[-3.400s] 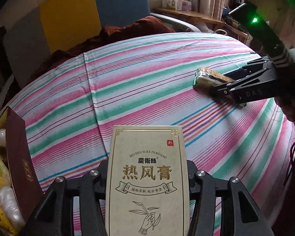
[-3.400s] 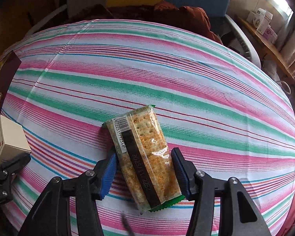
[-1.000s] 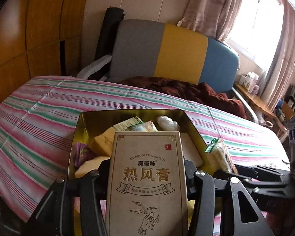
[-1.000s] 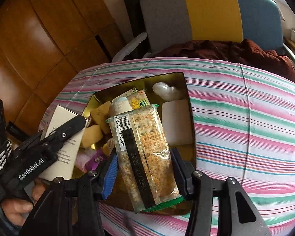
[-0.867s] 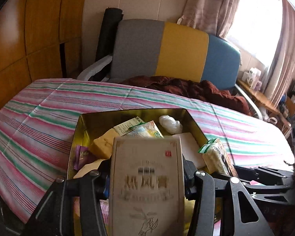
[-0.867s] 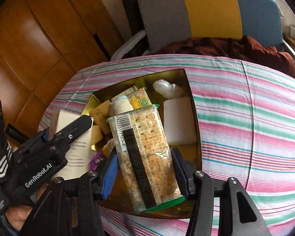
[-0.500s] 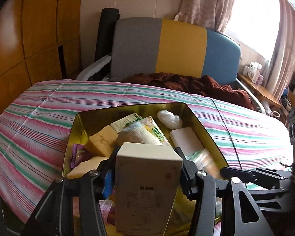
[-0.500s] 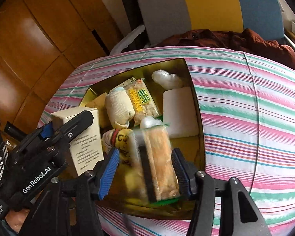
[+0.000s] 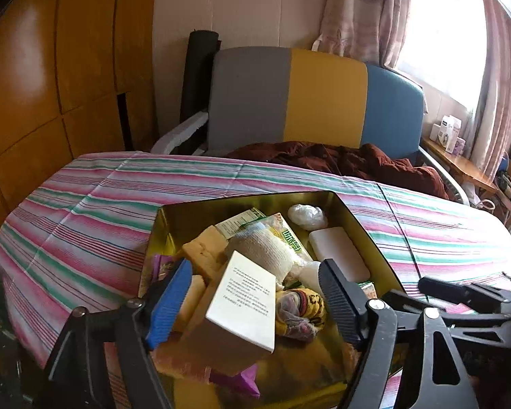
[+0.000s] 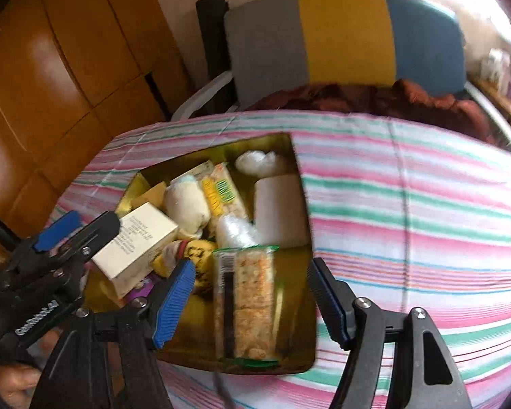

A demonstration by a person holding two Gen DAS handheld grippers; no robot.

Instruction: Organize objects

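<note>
Left wrist view: the left claw (image 9: 255, 293) stands spread, its jaws having just been opening, with the cream box (image 9: 236, 310) between them but clear of both pads. That box lies tilted on the heap inside the gold tin (image 9: 357, 235), straight ahead of and below the claw. Past the box sit a rolled bandage (image 9: 262, 250), a tan sponge block (image 9: 204, 250), a white bar (image 9: 337, 252) and a white wrapped lump (image 9: 305, 216), the last two toward the tin's far right corner. The tin rests on a striped cloth (image 9: 85, 225). To the right of this claw, the right claw's (image 9: 460, 294) black fingers reach in over the tin's right edge.

Right wrist view: the right claw (image 10: 252, 293) is also spread, its jaws having just been opening. The cracker pack (image 10: 252, 300) lies between them, touching neither pad, resting lengthwise on the tin's (image 10: 299, 351) near floor. Left of it, the left claw (image 10: 81, 228) hangs over the cream box (image 10: 136, 242), which leans on the heap. Ahead of the right claw lie the bandage (image 10: 187, 204) and the white bar (image 10: 279, 208). A chair (image 10: 344, 34) with grey, yellow and blue panels stands beyond the cloth (image 10: 426, 211). This view is somewhat blurred.
</note>
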